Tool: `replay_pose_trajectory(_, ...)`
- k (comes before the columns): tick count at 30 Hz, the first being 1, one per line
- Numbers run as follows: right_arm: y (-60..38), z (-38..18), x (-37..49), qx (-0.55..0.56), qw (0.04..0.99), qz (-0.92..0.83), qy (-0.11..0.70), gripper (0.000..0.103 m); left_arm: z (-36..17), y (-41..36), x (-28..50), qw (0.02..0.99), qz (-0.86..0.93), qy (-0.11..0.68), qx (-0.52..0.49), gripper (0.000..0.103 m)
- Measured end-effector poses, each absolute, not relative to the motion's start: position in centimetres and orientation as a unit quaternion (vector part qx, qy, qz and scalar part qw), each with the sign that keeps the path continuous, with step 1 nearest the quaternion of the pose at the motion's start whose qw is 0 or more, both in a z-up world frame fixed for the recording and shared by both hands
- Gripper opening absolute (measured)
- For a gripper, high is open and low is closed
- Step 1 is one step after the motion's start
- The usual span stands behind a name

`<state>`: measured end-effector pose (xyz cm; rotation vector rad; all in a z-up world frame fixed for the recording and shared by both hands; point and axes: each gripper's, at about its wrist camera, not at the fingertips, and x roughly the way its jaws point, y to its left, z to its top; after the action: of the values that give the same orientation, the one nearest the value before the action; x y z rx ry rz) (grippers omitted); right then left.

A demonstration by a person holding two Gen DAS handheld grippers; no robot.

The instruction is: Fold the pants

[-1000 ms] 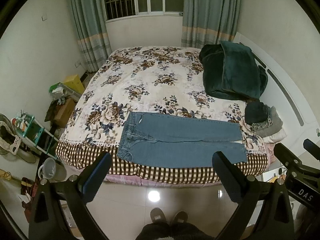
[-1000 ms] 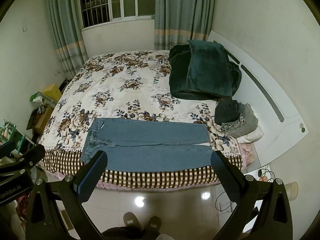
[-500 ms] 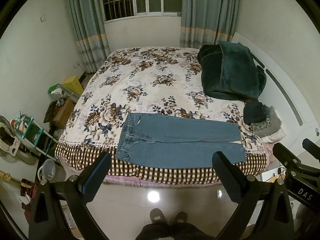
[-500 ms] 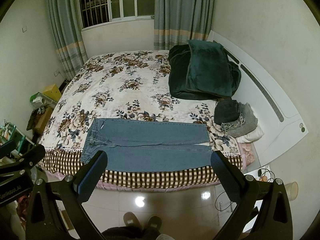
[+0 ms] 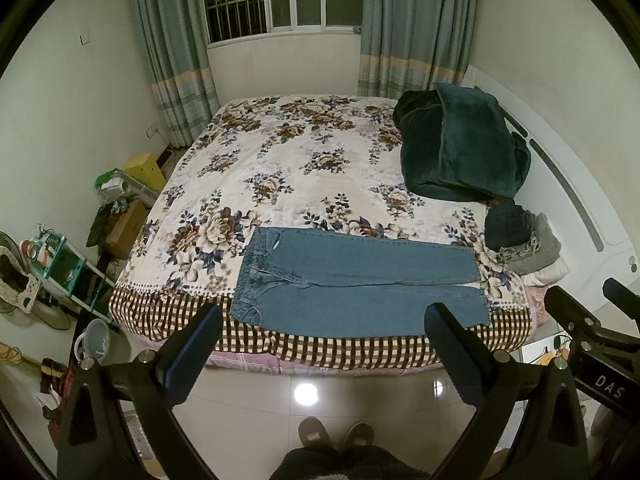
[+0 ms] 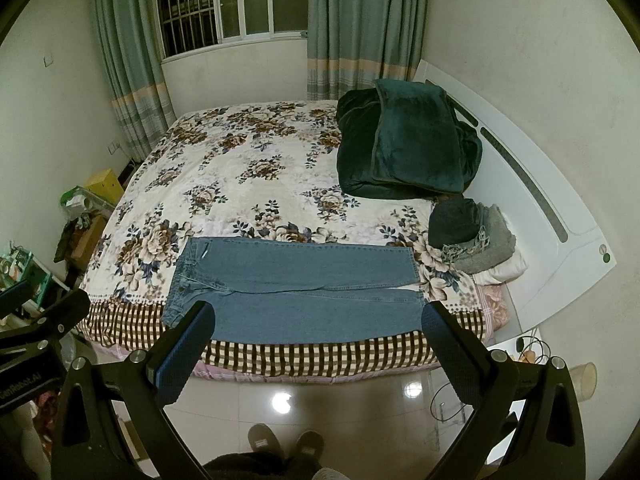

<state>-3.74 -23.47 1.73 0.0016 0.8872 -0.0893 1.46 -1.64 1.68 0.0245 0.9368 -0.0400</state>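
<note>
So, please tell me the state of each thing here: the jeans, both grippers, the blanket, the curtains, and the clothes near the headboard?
Jeans: spread flat, unfolded, legs side by side, at the bed's near edge.
Left gripper: open, holding nothing.
Right gripper: open, holding nothing.
Dark green blanket: folded, bulky, by the headboard.
Curtains: drawn apart.
Small clothes pile: folded, stacked.

We see the blue jeans (image 6: 294, 288) spread flat along the near edge of the floral bedspread (image 6: 248, 172), waistband to our left; our right gripper (image 6: 320, 320) hangs above the floor with jaws wide apart, empty, the dark green blanket (image 6: 404, 144) piled by the headboard
</note>
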Motion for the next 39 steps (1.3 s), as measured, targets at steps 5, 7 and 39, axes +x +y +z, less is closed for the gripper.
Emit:
replay_pose_trajectory(5, -23.5, 1.7, -3.8, 0.001, 0.902, -0.043, 0.430, 0.103, 1.8, -1.7, 1.6, 0.892, -0.020, 0.452, 0.012, 0.103)
replay_pose_trajectory(7, -23.4, 1.8, -3.8, 0.001, 0.902, -0.042, 0.430, 0.103, 1.8, -1.8, 1.7, 0.892, -0.020, 0.452, 0.011, 0.103)
replay_pose_trajectory(39, -23.8, 0.5, -3.7, 0.012, 0.900, -0.026, 0.436, 0.103, 1.0, -3.5, 2.9, 0.895, 0.013, 0.446, 0.001, 0.103)
